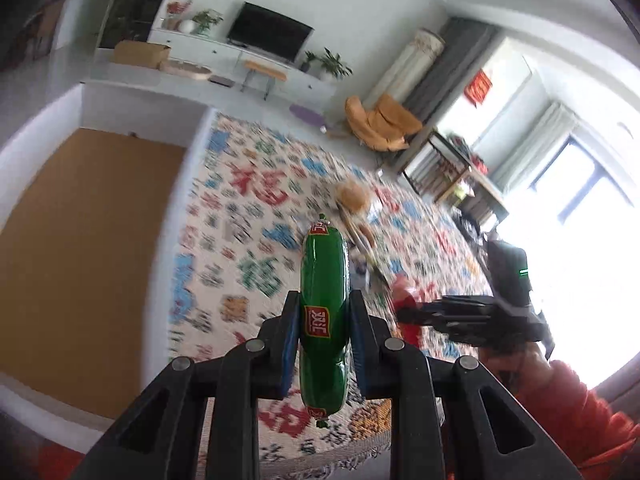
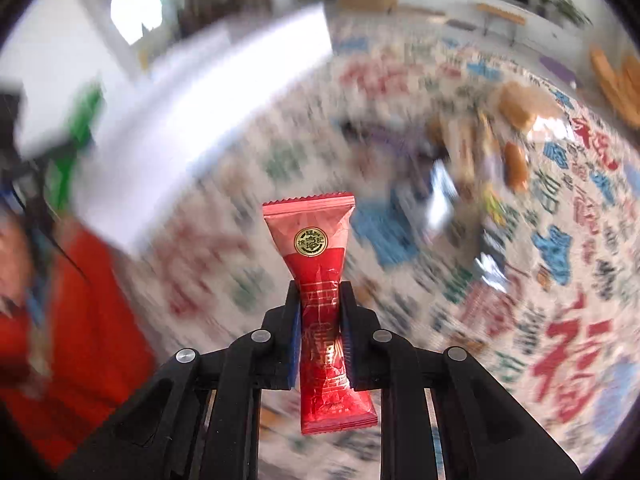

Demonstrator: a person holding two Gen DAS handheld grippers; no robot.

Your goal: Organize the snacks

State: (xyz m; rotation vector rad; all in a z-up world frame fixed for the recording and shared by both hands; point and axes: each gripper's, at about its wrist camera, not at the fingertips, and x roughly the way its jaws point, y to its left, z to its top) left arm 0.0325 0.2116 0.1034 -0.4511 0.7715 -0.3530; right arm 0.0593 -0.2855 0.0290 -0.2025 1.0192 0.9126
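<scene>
Left gripper point(image 1: 324, 320) is clamped on a green sausage point(image 1: 324, 280); right gripper point(image 2: 320, 308) is clamped on a red snack packet point(image 2: 318, 300).

Left to right: a white-walled box point(image 1: 56, 128) with a brown floor is seen to the left of the left gripper, well nearer to it than to the right one. The sausage's long axis is aligned with the fingers, both ends projecting. The packet is held likewise, pinched at its waist. Loose snacks point(image 2: 516, 160) are noted on the patterned rug point(image 2: 560, 240), ahead and right, blurred. Deposit into the box is judged the next step.
</scene>
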